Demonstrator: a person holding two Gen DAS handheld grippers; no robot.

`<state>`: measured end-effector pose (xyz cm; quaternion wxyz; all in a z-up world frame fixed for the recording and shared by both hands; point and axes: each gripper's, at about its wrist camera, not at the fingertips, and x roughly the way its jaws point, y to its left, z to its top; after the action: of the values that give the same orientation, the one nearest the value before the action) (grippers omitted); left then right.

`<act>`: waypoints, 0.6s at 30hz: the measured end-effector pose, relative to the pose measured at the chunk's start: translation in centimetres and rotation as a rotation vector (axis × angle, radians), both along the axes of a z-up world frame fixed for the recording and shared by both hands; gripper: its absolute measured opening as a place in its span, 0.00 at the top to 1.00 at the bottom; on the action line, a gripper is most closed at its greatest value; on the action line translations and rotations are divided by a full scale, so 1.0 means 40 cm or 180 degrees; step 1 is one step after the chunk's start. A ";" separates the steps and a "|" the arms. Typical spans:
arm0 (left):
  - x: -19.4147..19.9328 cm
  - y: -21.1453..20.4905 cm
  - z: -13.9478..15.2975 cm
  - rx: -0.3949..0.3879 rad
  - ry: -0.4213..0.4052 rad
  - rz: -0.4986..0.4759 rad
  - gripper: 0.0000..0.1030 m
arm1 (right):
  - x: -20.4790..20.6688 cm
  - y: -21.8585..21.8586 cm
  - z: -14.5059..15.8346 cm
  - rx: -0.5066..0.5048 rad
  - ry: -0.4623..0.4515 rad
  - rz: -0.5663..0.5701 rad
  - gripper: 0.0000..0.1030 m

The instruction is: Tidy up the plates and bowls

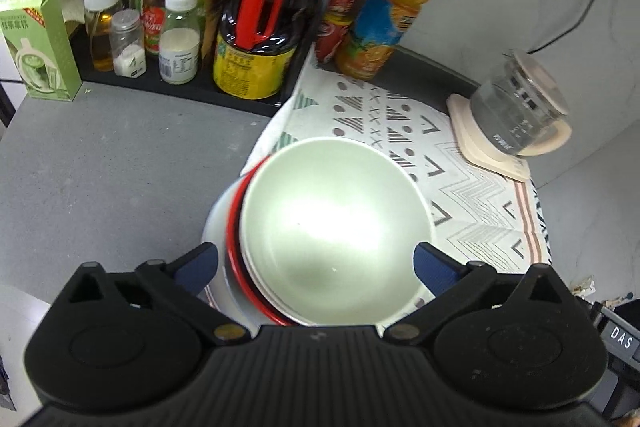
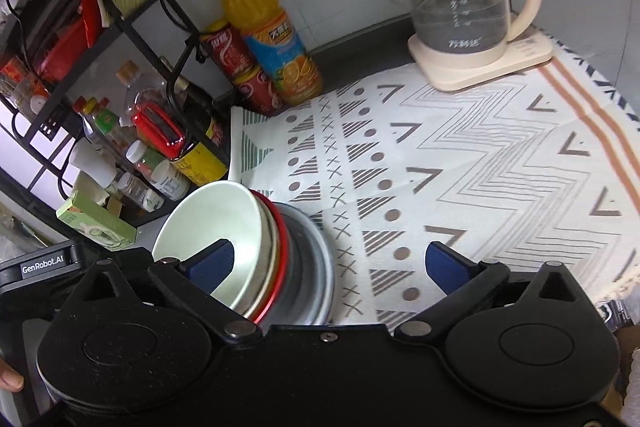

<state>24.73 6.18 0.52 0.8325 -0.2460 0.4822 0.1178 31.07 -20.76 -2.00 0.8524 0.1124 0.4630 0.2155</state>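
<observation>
A pale green bowl [image 1: 332, 227] sits on top of a stack with a red-rimmed bowl [image 1: 236, 247] and a grey-white plate [image 1: 216, 223] beneath it, at the left edge of the patterned cloth [image 1: 460, 167]. My left gripper [image 1: 316, 267] is open, its blue pads on either side of the stack's near rim, touching nothing. In the right wrist view the same stack, green bowl [image 2: 216, 223] uppermost on the grey plate [image 2: 312, 267], lies at the lower left. My right gripper [image 2: 328, 267] is open and empty above the cloth [image 2: 480, 167], its left pad in front of the green bowl.
A black rack [image 1: 160, 83] of sauce and oil bottles stands at the back left, with a green box [image 1: 40, 47] beside it. An orange juice bottle [image 2: 272, 35] and red cans [image 2: 240, 67] stand by the wall. A glass kettle [image 2: 460, 3] on its base sits at the cloth's far corner.
</observation>
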 end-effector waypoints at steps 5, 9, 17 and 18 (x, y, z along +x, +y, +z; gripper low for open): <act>-0.029 -0.044 0.033 0.0060 -0.0104 -0.0004 0.00 | -0.030 -0.051 0.031 0.0023 -0.0089 -0.0030 0.00; -0.038 -0.074 0.055 0.0149 -0.0169 -0.0063 0.00 | -0.052 -0.085 0.054 -0.0013 -0.0178 -0.0056 0.00; -0.059 -0.100 0.099 0.0181 -0.0299 -0.0157 0.00 | -0.096 -0.139 0.105 -0.0104 -0.0398 -0.0285 0.00; -0.062 -0.100 0.107 0.0182 -0.0319 -0.0188 0.00 | -0.100 -0.143 0.110 -0.0120 -0.0401 -0.0288 0.00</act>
<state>22.27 2.19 4.80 0.8654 -0.2134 0.4434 0.0944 27.08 -26.48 2.41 0.8907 0.1033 0.4068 0.1747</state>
